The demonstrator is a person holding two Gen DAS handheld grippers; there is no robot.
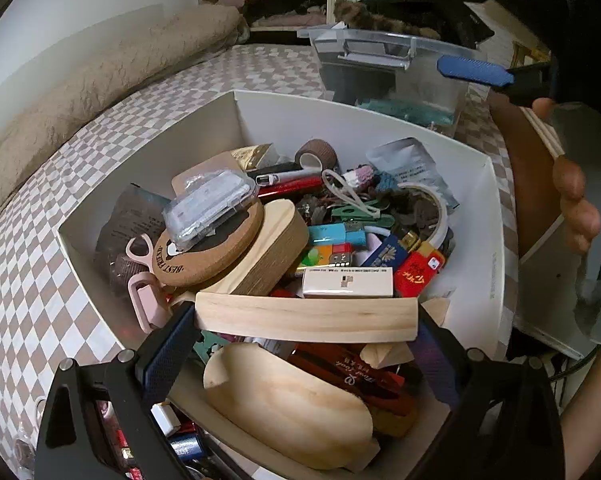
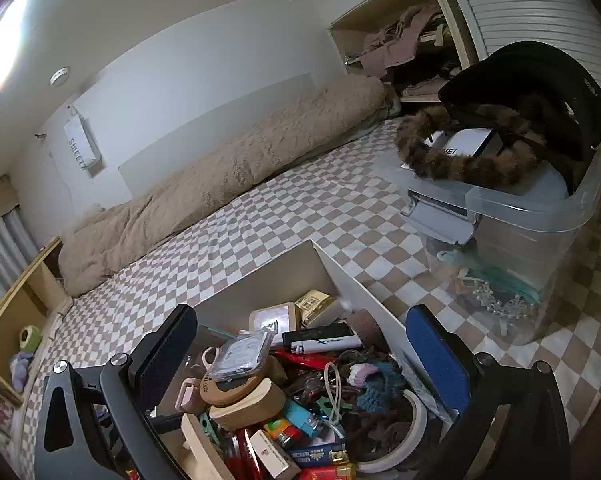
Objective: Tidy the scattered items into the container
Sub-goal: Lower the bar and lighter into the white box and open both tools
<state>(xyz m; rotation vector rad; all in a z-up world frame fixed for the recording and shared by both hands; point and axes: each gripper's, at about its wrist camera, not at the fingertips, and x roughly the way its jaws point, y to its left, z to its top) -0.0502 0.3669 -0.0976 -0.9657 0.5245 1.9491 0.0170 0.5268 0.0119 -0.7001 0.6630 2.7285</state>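
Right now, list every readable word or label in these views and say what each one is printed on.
"BEST FRIEND" on the round cork coaster.
"SWEET" on the white bag hanging on the wall.
"...NEL", start hidden, on the white box under the fur trim.
Print on the red lighter, white carton and grey pouch: too small to read.

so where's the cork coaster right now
The cork coaster sits in the white box, left of centre in the left wrist view, under a clear plastic case and resting on a wooden block.
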